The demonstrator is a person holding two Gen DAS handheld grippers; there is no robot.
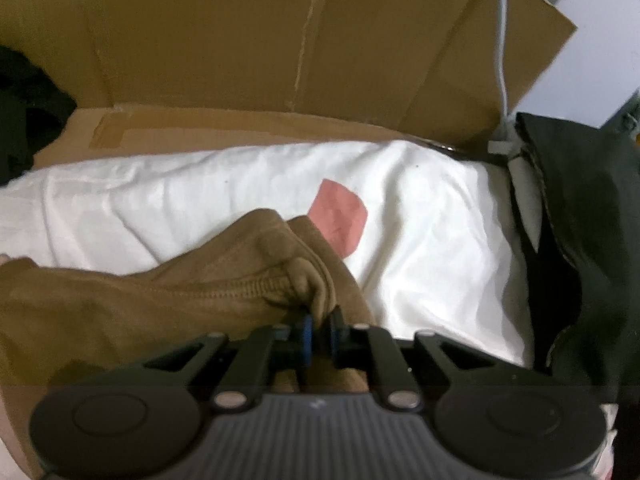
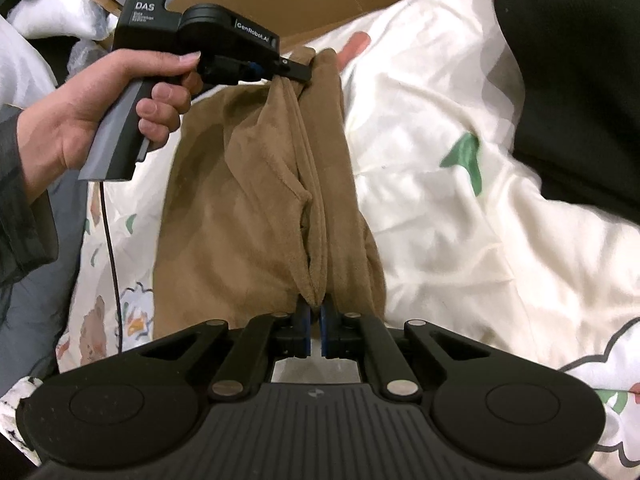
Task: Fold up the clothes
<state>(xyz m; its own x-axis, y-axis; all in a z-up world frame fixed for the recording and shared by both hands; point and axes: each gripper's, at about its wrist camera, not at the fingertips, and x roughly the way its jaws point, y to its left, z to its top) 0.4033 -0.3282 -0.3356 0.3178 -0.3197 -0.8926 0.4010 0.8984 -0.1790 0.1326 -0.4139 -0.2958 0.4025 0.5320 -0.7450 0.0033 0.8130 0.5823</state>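
Found white printed sheet (image 2: 440,220) under everything, wrinkled, w/ most bare room at mid-right of the right wrist view. Noted cardboard box (image 1: 280,40) standing like a wall along the sheet's far edge: no swinging past it on that side. Noted black clothing (image 2: 572,80) heaped on the sheet's right, near the work piece but apart from it; judged it a limit on any rightward laydown. Saw brown fleece garment (image 2: 248,208) lying lengthwise on the sheet, approx. centre, bunched into a long ridge down its middle w/ seams gathered up. Put that ridge down to both claws pinching the same gathered edge at opp. ends, prob. to pull it taut & carry it over as one fold. Saw a hand (image 2: 80,112) wrapped round the far tool's handle, trigger finger curled in. Saw left gripper (image 2: 298,72) at the garment's far end, clamped tight on a wad of fleece. Saw right gripper (image 2: 315,312) at the near end, pads closed on a fleece fold, only a thin pinch of cloth between. Spotted thin cable (image 2: 110,232) hanging from the left handle down over the sheet, just beside the garment's left edge; contact not clear. Judged it a snag risk w/ any leftward fold.
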